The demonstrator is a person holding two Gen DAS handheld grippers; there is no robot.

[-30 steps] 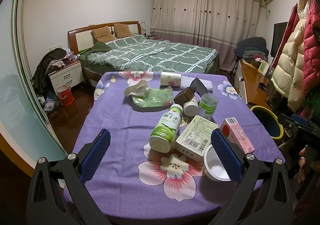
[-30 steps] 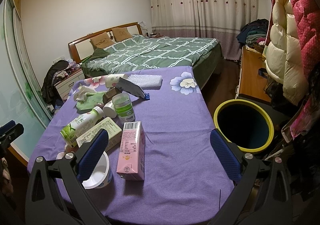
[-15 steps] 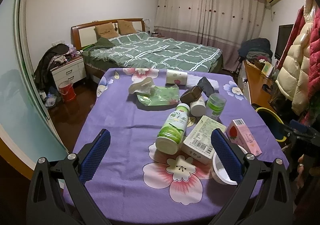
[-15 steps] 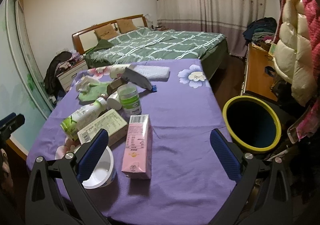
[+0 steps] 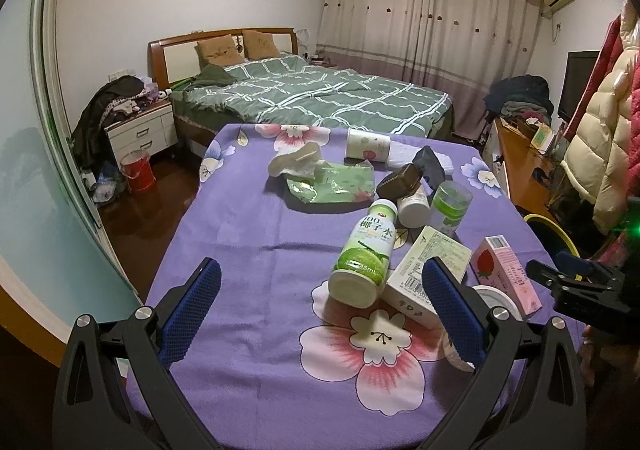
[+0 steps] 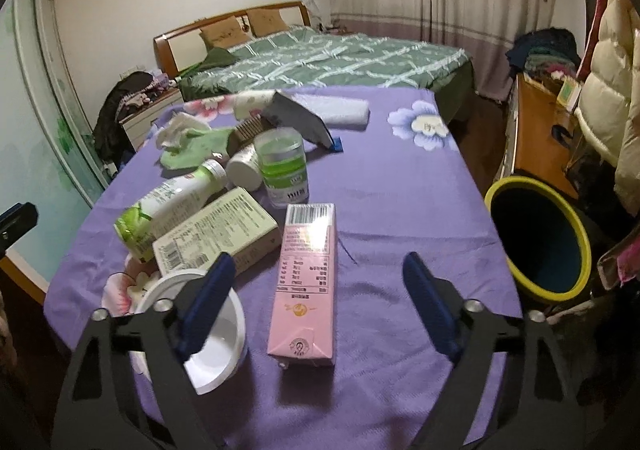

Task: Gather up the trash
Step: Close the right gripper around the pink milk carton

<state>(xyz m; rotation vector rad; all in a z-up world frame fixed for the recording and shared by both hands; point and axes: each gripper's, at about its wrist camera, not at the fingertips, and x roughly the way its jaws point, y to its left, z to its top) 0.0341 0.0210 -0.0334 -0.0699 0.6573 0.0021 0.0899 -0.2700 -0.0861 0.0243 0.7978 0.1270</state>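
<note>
Trash lies on a purple flowered table (image 5: 248,250). A green-and-white bottle (image 5: 366,250) lies on its side against a pale green box (image 5: 428,270). A pink carton (image 6: 306,282) lies flat, directly ahead of my right gripper (image 6: 320,278), which is open and empty above it. A white bowl (image 6: 208,346) sits under its left finger. My left gripper (image 5: 320,290) is open and empty, near the bottle's base. A yellow-rimmed bin (image 6: 540,242) stands off the table's right edge.
Farther back lie a green-lidded jar (image 6: 282,166), a white cup (image 6: 244,170), a green wrapper with tissue (image 5: 332,186), a paper roll (image 5: 366,144), a dark pouch (image 6: 298,118) and a white towel (image 6: 336,110). A bed (image 5: 320,98), a wooden desk (image 6: 536,130) and hanging coats (image 6: 608,98) surround the table.
Both grippers have moved forward over the table; the items look larger and nearer. The right gripper has narrowed a little and lined up on the pink carton. Nothing has been picked up.
</note>
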